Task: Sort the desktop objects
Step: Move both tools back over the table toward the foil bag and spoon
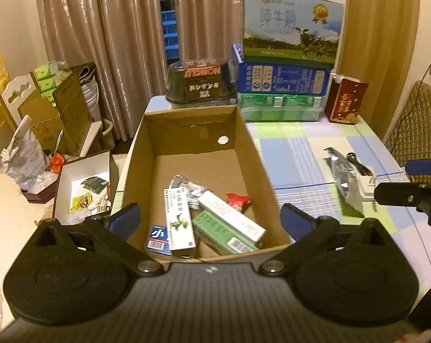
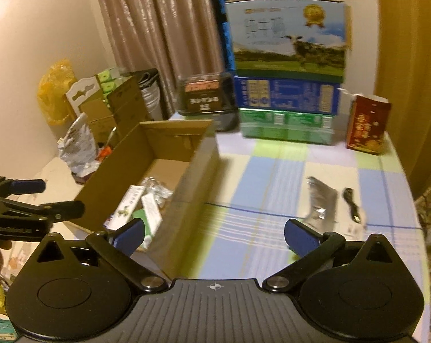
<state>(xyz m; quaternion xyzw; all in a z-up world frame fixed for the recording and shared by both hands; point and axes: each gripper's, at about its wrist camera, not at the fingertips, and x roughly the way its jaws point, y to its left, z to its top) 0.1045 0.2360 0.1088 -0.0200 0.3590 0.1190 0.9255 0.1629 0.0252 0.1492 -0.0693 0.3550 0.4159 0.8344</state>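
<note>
Silver foil pouch lies loose on the checked worktop, right of the cardboard box, long axis running near-to-far, just beyond the right tongs and so nearer them than the left tongs. Both tongs stand wide apart and empty. One carton in the box shows "小"; the far brown tub reads "HONGLI" upside down.

Small packets heaped inside open cardboard box; foil pouch on tablecloth.
</note>
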